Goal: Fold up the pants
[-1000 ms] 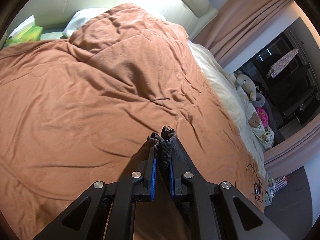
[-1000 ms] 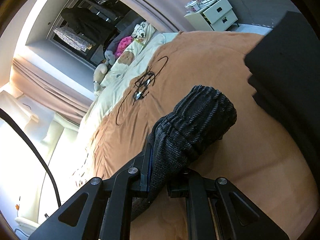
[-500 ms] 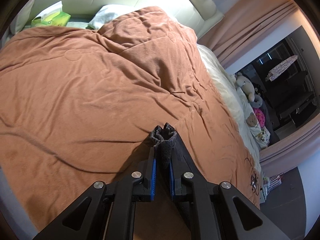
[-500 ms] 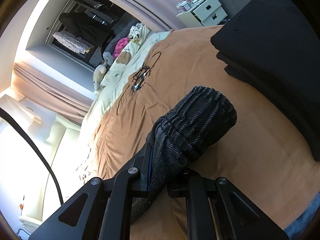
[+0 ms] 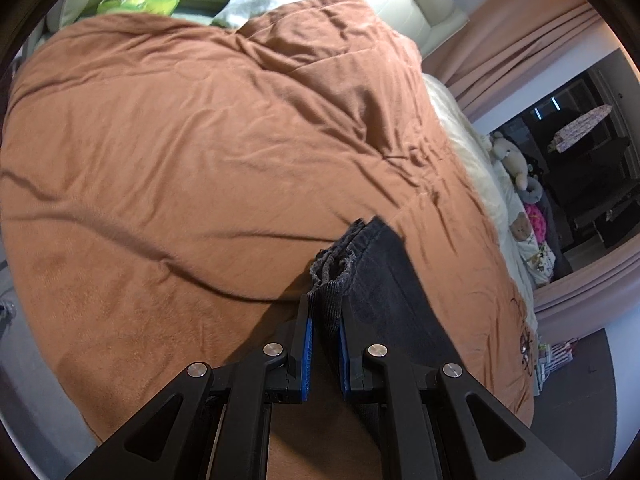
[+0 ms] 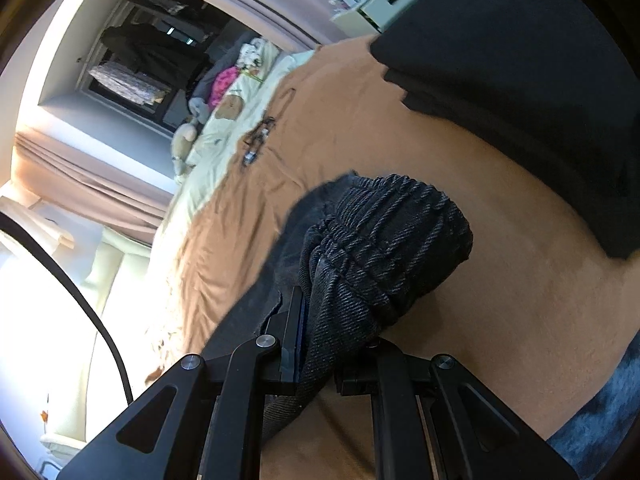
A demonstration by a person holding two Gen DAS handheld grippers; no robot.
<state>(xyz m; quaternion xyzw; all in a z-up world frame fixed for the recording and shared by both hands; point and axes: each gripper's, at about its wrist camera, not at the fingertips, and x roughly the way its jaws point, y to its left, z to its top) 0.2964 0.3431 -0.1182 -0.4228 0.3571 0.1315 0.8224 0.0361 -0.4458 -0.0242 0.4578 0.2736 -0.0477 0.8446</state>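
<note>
A: What's changed over the bed (image 5: 168,152)?

B: Half a second back only a pinch of cloth showed past the left tool (image 5: 325,312). Now a broad dark panel of the pants (image 5: 384,280) fans out to its right, above the brown duvet.

A: And the other side?

B: The right tool (image 6: 340,320) is clamped on the bunched waistband (image 6: 392,240), with more cloth trailing left. Both tools grip the pants; I'd judge they're being spread for laying flat.
</note>
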